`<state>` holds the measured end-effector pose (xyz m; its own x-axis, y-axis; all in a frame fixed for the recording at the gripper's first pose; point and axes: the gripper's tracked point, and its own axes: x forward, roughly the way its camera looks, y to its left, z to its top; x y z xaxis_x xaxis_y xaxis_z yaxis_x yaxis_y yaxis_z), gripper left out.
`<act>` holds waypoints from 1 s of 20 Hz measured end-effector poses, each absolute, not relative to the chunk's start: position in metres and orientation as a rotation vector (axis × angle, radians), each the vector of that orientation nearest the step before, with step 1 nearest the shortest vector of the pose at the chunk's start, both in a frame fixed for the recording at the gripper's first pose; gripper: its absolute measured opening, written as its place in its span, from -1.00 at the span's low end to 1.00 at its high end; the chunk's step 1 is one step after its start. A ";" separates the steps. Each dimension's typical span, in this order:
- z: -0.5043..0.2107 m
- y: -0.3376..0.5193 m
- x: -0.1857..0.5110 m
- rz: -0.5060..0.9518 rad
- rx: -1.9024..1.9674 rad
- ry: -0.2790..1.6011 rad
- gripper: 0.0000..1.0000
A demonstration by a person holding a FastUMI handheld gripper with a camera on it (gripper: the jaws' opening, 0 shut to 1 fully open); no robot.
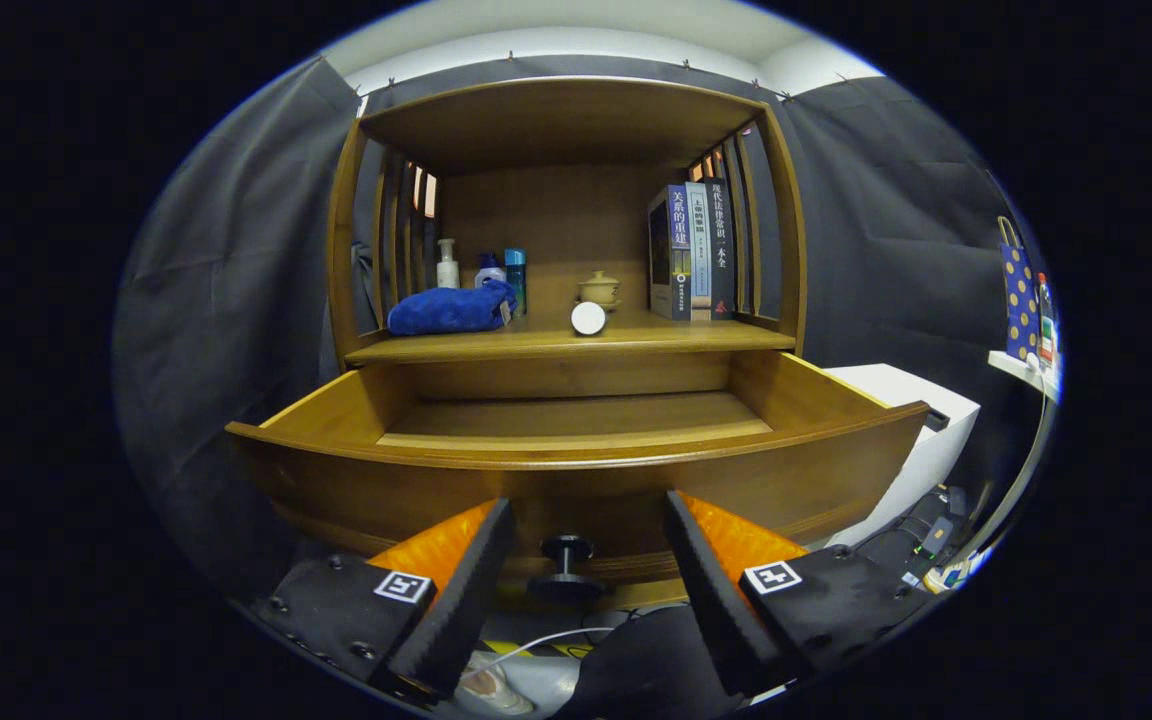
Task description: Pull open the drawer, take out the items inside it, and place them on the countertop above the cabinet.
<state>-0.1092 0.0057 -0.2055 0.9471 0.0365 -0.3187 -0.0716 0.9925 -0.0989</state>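
Observation:
The wooden drawer (576, 480) is pulled out toward me, and the part of its floor I can see is bare. Its dark round knob (564, 560) sits on the drawer front, between my fingers and apart from both. My gripper (586, 520) is open, fingertips level with the drawer front. On the countertop (556, 342) above lie a blue folded cloth (451, 308) on the left and a small white round object (588, 318) near the middle front edge.
Several small bottles (481, 268) stand behind the cloth. A lidded tea cup (599, 290) and a few upright books (691, 250) stand at the back right of the shelf. A white box (921, 420) stands right of the cabinet, cables on the floor beside it.

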 end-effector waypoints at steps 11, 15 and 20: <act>-0.195 0.010 -0.048 0.052 -0.174 0.296 0.94; -0.201 0.013 -0.021 0.058 -0.140 0.319 0.92; -0.204 0.016 0.012 0.052 -0.160 0.318 0.92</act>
<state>0.0116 0.0158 -0.2038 0.9485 0.0257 -0.3157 -0.0759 0.9861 -0.1479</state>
